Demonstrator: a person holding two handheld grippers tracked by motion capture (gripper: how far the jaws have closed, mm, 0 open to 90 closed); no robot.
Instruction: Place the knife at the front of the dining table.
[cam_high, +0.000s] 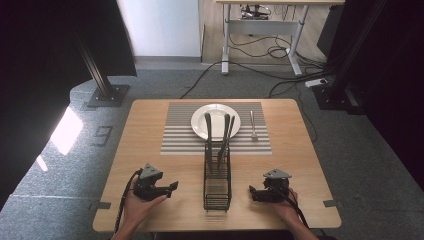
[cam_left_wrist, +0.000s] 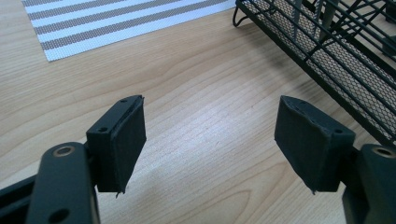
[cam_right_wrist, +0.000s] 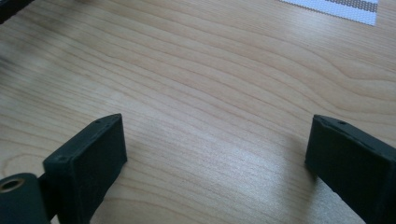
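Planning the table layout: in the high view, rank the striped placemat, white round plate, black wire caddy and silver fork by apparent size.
1. Striped placemat
2. Black wire caddy, though nearer the camera
3. White round plate
4. Silver fork

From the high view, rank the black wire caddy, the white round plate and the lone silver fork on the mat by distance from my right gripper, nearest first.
From the right gripper:
1. Black wire caddy, just beside it toward the table's middle.
2. Lone silver fork, farther up the table on the striped placemat, right of the plate.
3. White round plate, at the mat's far middle.
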